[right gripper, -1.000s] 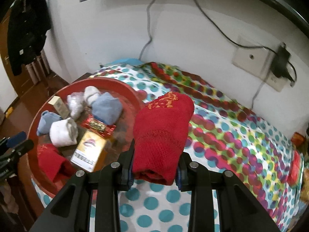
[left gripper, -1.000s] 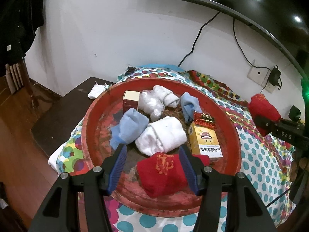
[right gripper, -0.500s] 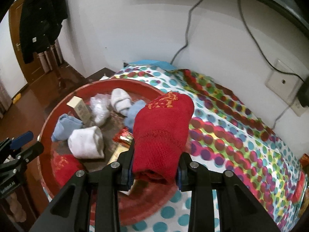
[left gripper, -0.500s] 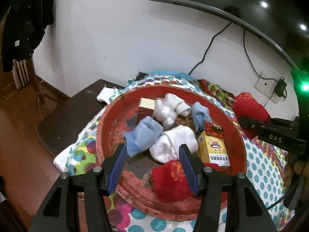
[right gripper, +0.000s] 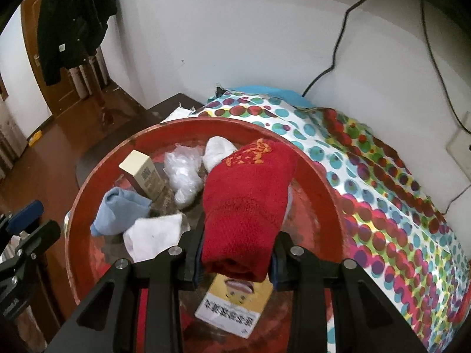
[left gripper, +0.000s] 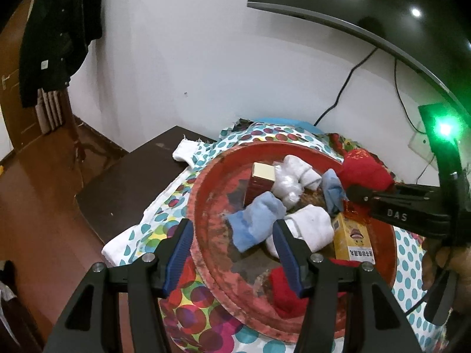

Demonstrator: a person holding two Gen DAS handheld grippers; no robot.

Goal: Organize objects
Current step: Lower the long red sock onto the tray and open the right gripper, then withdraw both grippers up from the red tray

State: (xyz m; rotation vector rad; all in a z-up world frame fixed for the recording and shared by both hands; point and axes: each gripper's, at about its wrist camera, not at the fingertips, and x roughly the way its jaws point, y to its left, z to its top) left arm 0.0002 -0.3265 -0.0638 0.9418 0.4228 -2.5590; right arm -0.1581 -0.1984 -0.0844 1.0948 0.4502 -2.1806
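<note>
A round red tray (left gripper: 203,235) holds a light blue sock (left gripper: 256,223), a white sock (left gripper: 309,229), a yellow box (left gripper: 353,241), a cream-topped box (left gripper: 262,176), a plastic wad (left gripper: 287,185) and a red sock (left gripper: 285,288). My left gripper (left gripper: 232,253) hangs open over the tray's left rim, holding nothing. My right gripper (right gripper: 235,261) is shut on a rolled red sock with gold embroidery (right gripper: 247,206), above the tray (right gripper: 323,182) and the yellow box (right gripper: 235,306). The held sock (left gripper: 365,170) also shows in the left wrist view.
The tray rests on a polka-dot cloth (right gripper: 382,191) that runs to the right along a white wall with cables and a socket (right gripper: 459,147). A dark low table (left gripper: 123,182) lies to the left, with a wooden floor beyond. A black jacket (left gripper: 56,35) hangs at the far left.
The right gripper has carried the red sock leftward, from above the cloth to above the tray. The left gripper has drifted left toward the tray's rim, still open.
</note>
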